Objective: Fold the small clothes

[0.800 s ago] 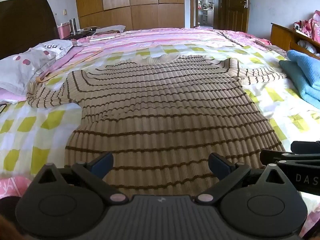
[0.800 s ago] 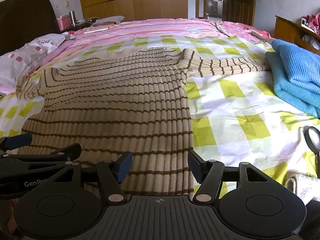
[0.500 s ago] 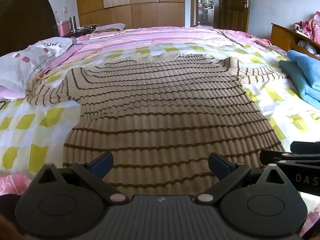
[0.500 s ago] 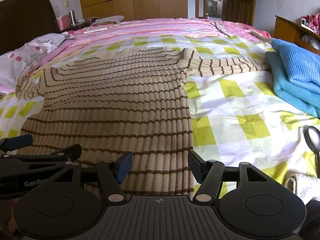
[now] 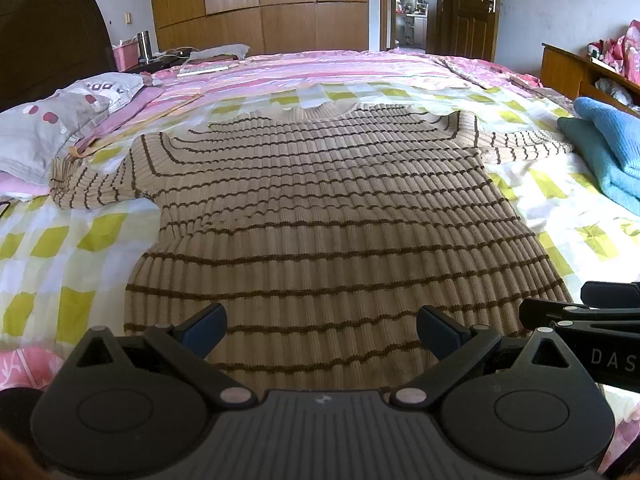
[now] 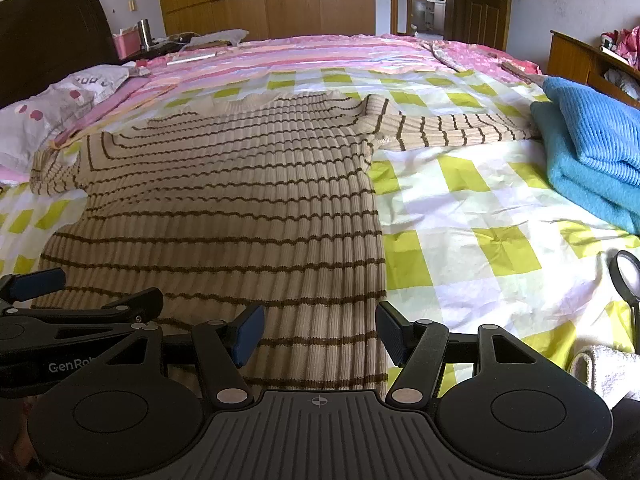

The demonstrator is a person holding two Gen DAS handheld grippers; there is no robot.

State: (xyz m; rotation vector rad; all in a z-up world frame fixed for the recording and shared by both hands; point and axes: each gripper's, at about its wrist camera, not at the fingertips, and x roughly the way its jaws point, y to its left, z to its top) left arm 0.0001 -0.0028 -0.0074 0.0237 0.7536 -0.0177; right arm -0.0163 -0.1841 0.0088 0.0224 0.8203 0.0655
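On the bed [image 5: 80, 248], over a sheet of white and yellow-green checks, a beige ribbed sweater with thin brown stripes [image 5: 320, 208] lies flat and unfolded — collar toward the far side, hem nearest the cameras, both sleeves stretched out sideways. Its left sleeve ends just beside a grey pillow with red spots [image 5: 52, 120]; its right sleeve reaches toward a stack of folded blue cloth [image 6: 592, 148] at the bed's right edge. Left gripper [image 5: 320, 332]: tilted downward above the hem, blue-padded fingers [image 5: 204, 328] spread wide, nothing between them, no contact with the knit visible. Right gripper [image 6: 318, 336]: likewise tilted down over the sweater's lower right corner, fingers [image 6: 248, 334] parted and empty, the garment's side edge running between them. Each gripper appears at the margin of the other's view, so the two sit close together side by side. A magnifying glass [image 6: 626, 276] and a white towel [image 6: 608, 372] lie on the sheet at the near right. Background — wooden wardrobes [image 5: 260, 4], a dark headboard [image 5: 52, 40] and an open doorway [image 5: 412, 4].
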